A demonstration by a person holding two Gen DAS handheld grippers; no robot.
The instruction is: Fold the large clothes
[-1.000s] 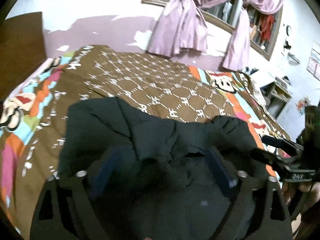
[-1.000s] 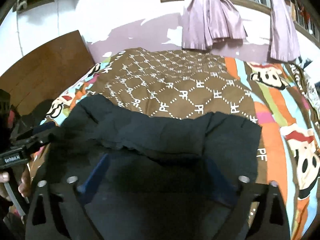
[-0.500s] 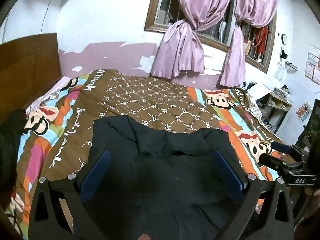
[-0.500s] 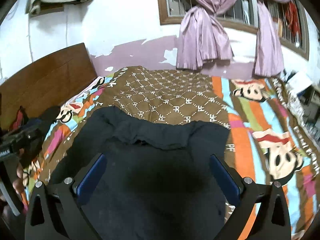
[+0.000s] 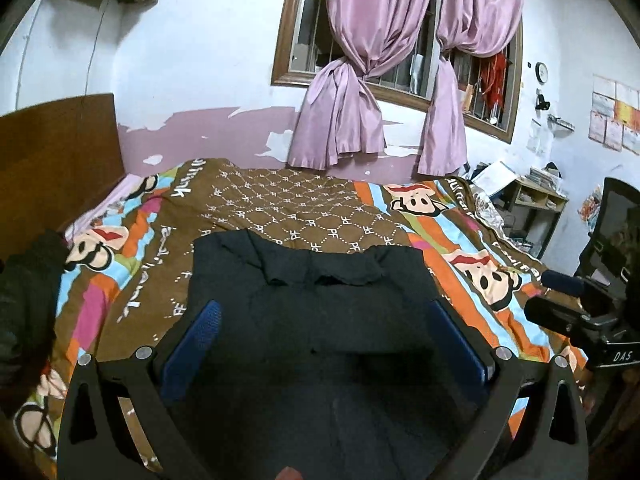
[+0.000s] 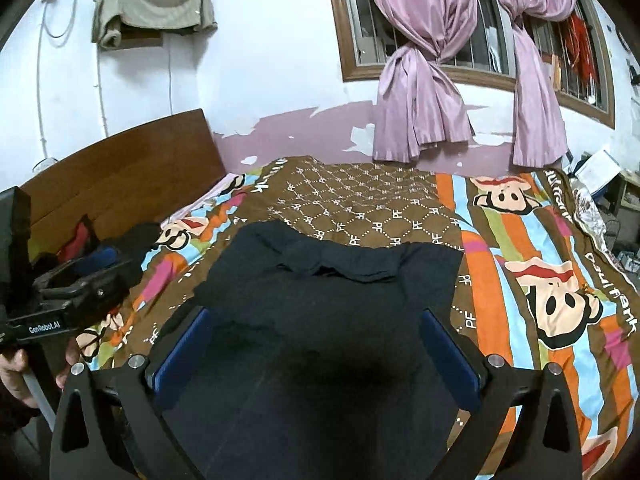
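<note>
A large black garment point(image 5: 320, 300) lies spread on the bed with its far edge turned over in a rumpled band. My left gripper point(image 5: 326, 340) hovers above its near part, blue pads point(image 5: 192, 344) wide apart and nothing between them. In the right wrist view the same garment point(image 6: 340, 300) lies under my right gripper point(image 6: 318, 352), which is also open and empty. Each gripper appears in the other's view: the right one point(image 5: 548, 298) at the right edge, the left one point(image 6: 116, 270) at the left edge, held by a hand.
The bed carries a brown and striped cartoon bedspread point(image 5: 304, 216). A wooden headboard point(image 5: 56, 152) stands on the left, with a pile of dark clothes point(image 5: 24, 300) before it. Pink curtains point(image 5: 352, 112) hang at the back; a shelf point(image 5: 532, 200) and a black chair point(image 5: 616, 216) stand on the right.
Both grippers have drawn back and risen away from the garment. The cloth that was bunched up close to the left fingers now lies flat on the bed.
</note>
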